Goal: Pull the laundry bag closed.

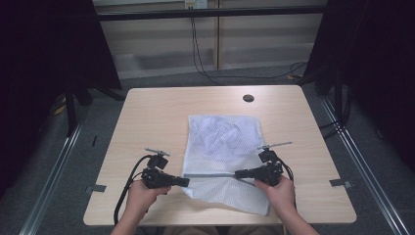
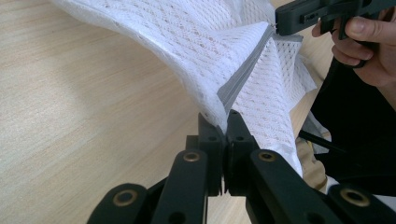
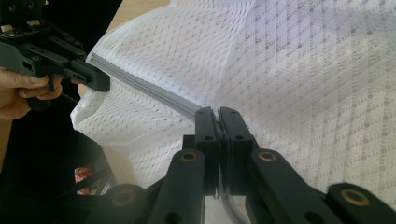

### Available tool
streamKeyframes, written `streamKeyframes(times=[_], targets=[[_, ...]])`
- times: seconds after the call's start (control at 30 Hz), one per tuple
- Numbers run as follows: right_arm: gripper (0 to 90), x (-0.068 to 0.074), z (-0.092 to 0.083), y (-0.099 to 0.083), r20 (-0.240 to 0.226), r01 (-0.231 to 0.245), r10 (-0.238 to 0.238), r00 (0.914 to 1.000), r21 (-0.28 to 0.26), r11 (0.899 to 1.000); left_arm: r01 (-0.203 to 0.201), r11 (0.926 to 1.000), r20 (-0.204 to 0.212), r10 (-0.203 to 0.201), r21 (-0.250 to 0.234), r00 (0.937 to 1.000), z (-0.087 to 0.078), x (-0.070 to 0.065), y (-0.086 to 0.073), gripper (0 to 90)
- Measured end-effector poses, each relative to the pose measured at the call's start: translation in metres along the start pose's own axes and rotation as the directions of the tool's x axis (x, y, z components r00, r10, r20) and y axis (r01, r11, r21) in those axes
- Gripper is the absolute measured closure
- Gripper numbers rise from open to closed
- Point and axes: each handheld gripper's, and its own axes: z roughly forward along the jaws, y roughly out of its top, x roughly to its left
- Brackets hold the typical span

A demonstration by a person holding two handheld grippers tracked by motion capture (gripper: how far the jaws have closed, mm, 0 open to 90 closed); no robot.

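A white mesh laundry bag (image 1: 222, 147) lies on the wooden table (image 1: 156, 112), with something white bunched inside its far half. A grey zipper band (image 1: 210, 175) crosses its near part. My left gripper (image 1: 187, 182) is shut on the left end of that band, seen close in the left gripper view (image 2: 225, 122). My right gripper (image 1: 238, 173) is shut on the band's right end (image 3: 218, 114). The band (image 2: 243, 74) is stretched taut between them and lifts the mesh (image 3: 303, 70) off the table.
A dark round hole (image 1: 248, 98) sits near the table's far edge. Black cables (image 1: 128, 188) trail from the grippers toward the near edge. Dark curtains and floor rails flank the table. Bare wood lies left and right of the bag.
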Motion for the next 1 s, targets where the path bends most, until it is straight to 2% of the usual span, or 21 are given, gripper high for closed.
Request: streamKeyframes(times=[0.13, 0.17, 0.2, 0.43, 0.87, 0.97, 1.0], targets=[[86.9, 0.0, -0.001, -0.001, -0.005, 0.0, 0.0, 1.0, 0.003, 1.0, 0.0, 1.0, 0.004, 0.0, 0.002, 1.0, 0.0, 0.0, 0.0, 88.2], [86.9, 0.0, -0.001, -0.001, -0.005, -0.001, 0.001, 1.0, 0.003, 1.0, -0.009, 0.9999, -0.007, 0.009, 0.006, 0.9999, -0.001, 0.001, 0.0, 88.2], [86.9, 0.0, -0.002, -0.001, 0.008, 0.006, -0.006, 0.9999, 0.003, 1.0, 0.0, 1.0, -0.006, 0.0, -0.001, 1.0, -0.001, 0.0, 0.0, 88.2], [86.9, -0.008, -0.01, -0.003, 0.01, -0.013, 0.014, 0.9999, -0.008, 1.0, -0.005, 1.0, -0.007, 0.005, 0.002, 1.0, -0.004, 0.003, -0.001, 88.2], [86.9, -0.008, -0.013, -0.004, 0.006, -0.008, 0.008, 1.0, -0.008, 1.0, 0.018, 0.9998, -0.003, -0.018, -0.006, 0.9998, -0.002, 0.001, -0.001, 88.2], [86.9, -0.008, -0.014, -0.004, 0.016, 0.001, 0.0, 0.9999, -0.005, 1.0, 0.001, 1.0, -0.012, -0.001, 0.004, 0.9999, -0.003, 0.002, -0.001, 88.2], [86.9, -0.008, -0.014, -0.004, 0.015, -0.01, 0.01, 0.9998, 0.002, 1.0, 0.002, 1.0, -0.009, -0.002, 0.004, 1.0, -0.003, 0.003, -0.001, 88.2]])
